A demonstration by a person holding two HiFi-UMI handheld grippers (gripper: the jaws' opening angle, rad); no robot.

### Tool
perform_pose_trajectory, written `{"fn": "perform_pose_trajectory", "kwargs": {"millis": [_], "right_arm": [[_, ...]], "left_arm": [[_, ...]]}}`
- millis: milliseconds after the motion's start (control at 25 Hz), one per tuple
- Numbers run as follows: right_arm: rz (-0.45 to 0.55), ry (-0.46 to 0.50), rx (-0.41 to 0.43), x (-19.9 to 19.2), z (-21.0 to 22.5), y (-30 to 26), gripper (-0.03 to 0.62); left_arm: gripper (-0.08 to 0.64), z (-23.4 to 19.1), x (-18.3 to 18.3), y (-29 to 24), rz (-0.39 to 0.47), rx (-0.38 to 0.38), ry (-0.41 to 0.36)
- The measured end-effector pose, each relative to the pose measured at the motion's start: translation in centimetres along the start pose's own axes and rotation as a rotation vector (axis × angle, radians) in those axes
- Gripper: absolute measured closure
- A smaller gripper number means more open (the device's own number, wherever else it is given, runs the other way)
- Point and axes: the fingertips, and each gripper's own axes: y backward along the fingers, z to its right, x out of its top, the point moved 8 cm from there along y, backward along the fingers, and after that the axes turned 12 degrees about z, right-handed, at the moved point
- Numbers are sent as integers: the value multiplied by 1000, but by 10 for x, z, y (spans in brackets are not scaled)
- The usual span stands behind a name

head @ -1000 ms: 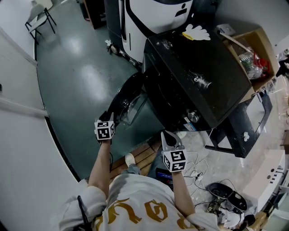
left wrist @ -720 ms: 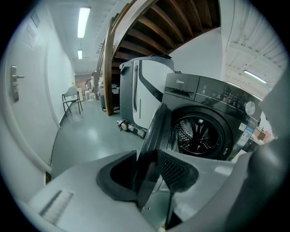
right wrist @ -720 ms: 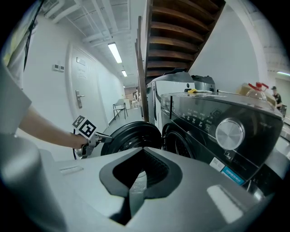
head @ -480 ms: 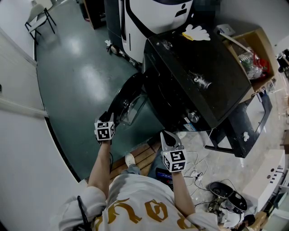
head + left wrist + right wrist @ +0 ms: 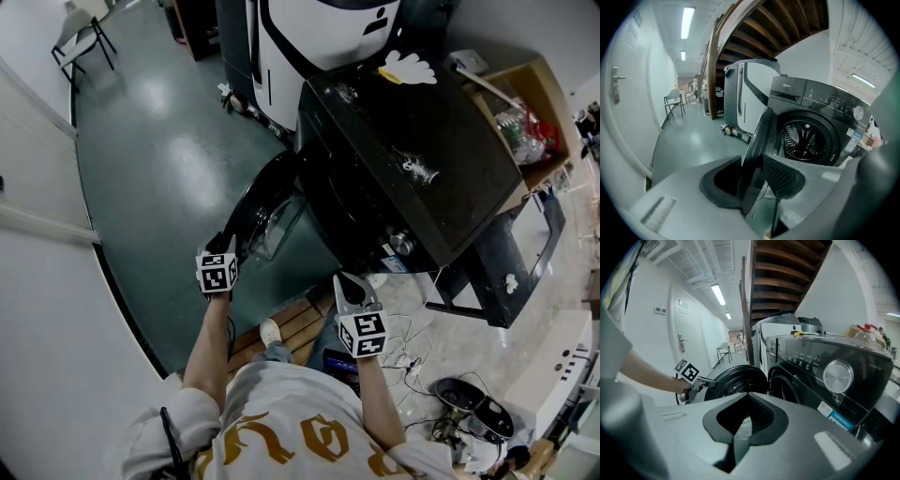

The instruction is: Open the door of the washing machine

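Observation:
The black front-loading washing machine (image 5: 412, 159) stands at centre right in the head view. Its round door (image 5: 267, 211) is swung wide open to the left. My left gripper (image 5: 225, 246) is shut on the door's outer rim. In the left gripper view the door edge (image 5: 759, 140) runs between the two pads, and the drum opening (image 5: 804, 140) shows behind it. My right gripper (image 5: 345, 281) hovers in front of the machine, shut and holding nothing. The right gripper view shows the open door (image 5: 736, 378) with the left gripper (image 5: 710, 380) on its rim.
A tall white appliance (image 5: 319, 28) stands behind the washer. A white glove (image 5: 408, 67) lies on the washer's top. A cardboard box (image 5: 520, 103) of bottles sits at right, cables (image 5: 412, 356) lie on the floor, wooden slats (image 5: 291, 328) are underfoot, and a chair (image 5: 84, 42) stands far left.

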Motion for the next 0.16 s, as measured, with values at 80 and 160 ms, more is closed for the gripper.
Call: {"fn": "perform_pose_trajectory", "kwargs": {"millis": [80, 160], "right_arm": [[-2, -1, -2, -1, 1, 1, 575], [-3, -2, -4, -2, 1, 2, 575]], "left_arm": [[416, 0, -1, 0, -1, -1, 6], [416, 1, -1, 1, 0, -3, 9]]}}
